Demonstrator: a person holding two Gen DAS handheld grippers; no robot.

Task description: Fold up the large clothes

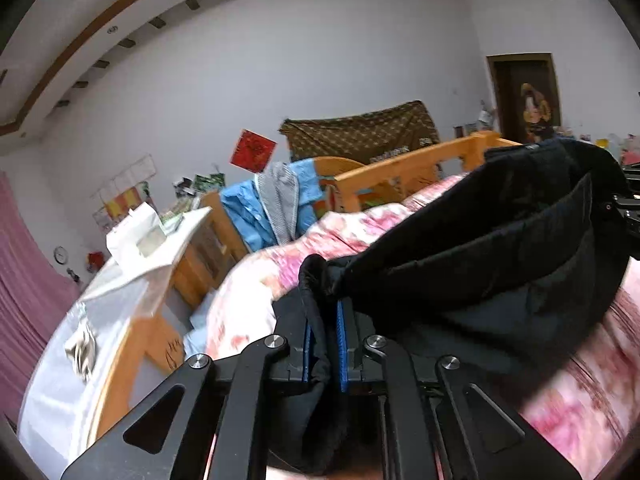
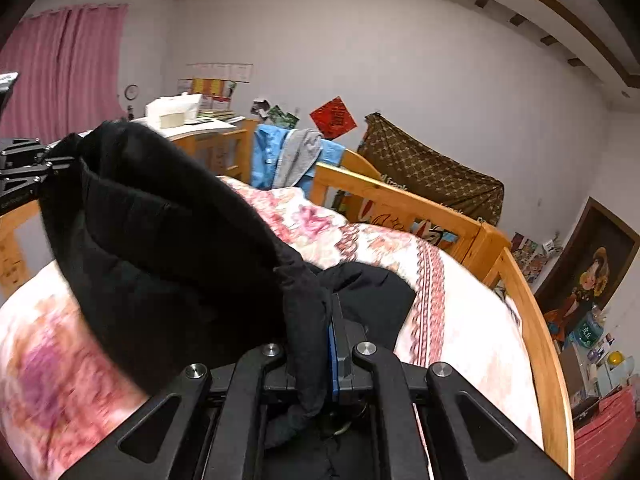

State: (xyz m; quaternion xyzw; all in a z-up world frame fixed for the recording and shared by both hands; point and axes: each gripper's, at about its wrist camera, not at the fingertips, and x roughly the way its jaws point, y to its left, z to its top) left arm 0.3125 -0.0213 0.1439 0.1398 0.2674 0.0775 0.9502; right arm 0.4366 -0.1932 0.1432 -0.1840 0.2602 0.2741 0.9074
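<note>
A large black padded garment (image 1: 500, 240) hangs stretched between both grippers above a bed with a pink floral cover (image 1: 256, 280). My left gripper (image 1: 322, 304) is shut on one bunched edge of it, the cloth pinched between the blue pads (image 1: 342, 344). In the right wrist view the same black garment (image 2: 168, 240) sags to the left, and my right gripper (image 2: 316, 320) is shut on its other edge. The left gripper's black frame (image 2: 24, 168) shows at the far left there. A lower part of the garment (image 2: 372, 292) lies on the floral cover (image 2: 472, 312).
A wooden bed rail (image 2: 532, 308) runs along the right and far side. Blue and grey clothes (image 2: 292, 156) drape over the headboard. A brown patterned blanket (image 2: 432, 176) hangs behind. A white-topped wooden cabinet with a tissue box (image 2: 176, 114) stands by pink curtains (image 2: 60, 68).
</note>
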